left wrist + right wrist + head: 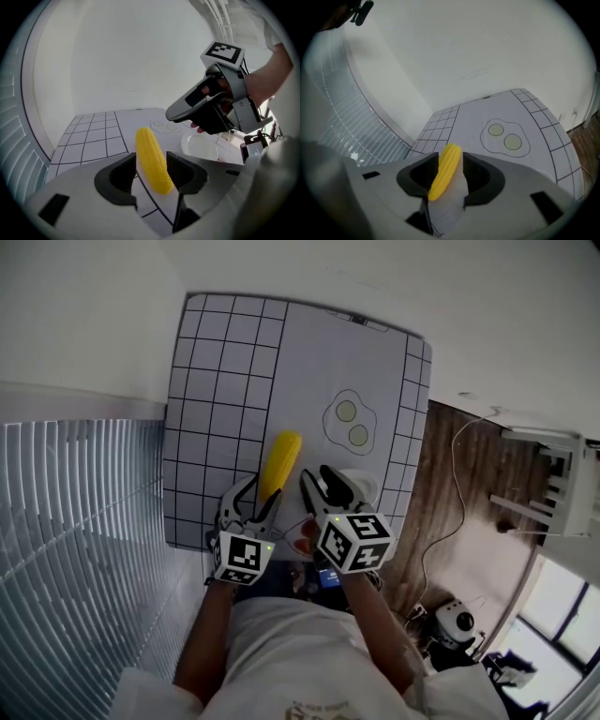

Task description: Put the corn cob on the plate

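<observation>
A yellow corn cob [280, 463] lies on the grid-printed mat, pointing away from me. In the left gripper view the corn cob [152, 159] has its near end between the jaws of my left gripper [151, 171], which stand open, a gap showing on the left side. My left gripper [255, 501] sits at the cob's near end. To its right my right gripper [326, 486] is open and partly covers the white plate [367, 486]. In the right gripper view the corn cob [444, 171] shows in the gap of my right gripper [450, 171]; I cannot tell if it touches. The plate [199, 146] is empty.
The mat [216, 381] carries a drawn fried egg [352, 423] beyond the plate. A small red-and-orange item [305, 535] lies at the table's near edge. A white slatted surface [75, 502] is at the left; wooden floor [459, 493] with a cable is at the right.
</observation>
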Tool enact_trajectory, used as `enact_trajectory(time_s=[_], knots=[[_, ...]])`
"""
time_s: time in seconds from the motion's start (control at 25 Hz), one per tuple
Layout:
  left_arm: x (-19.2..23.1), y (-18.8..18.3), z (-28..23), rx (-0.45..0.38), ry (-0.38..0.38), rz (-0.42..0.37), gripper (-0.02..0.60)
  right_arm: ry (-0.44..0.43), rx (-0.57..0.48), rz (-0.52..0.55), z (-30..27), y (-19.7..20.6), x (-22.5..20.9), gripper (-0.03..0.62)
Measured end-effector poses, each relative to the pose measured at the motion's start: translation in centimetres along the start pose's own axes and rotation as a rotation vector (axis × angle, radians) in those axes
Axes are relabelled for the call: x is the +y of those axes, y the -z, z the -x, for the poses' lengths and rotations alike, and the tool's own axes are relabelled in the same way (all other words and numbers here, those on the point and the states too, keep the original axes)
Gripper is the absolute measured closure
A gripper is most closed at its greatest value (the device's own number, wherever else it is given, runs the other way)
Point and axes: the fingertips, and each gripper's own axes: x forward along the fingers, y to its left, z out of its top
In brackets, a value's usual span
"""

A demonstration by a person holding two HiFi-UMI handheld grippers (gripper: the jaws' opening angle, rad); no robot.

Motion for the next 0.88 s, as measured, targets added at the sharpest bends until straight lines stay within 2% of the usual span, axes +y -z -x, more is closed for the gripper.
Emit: enact_trajectory(time_s=[0.16,0.48,0.88], knots=[[-0.3,0.8,-0.6,0.034,0.028,-0.002,0.356,-0.019,0.063,-0.03,-1.6,1.0,0.7,0.389],[-0.6,1.4,-1.3,0.048,0.058,-0.028,0.347,-0.013,0.115,-0.099,-4.0,1.8,0.6,0.361],[-1.0,1.7,-2.2,0.062,0.115,-0.019,0.325,0.004,0.16,-0.109,-5.9,2.4,0.7,0.332]])
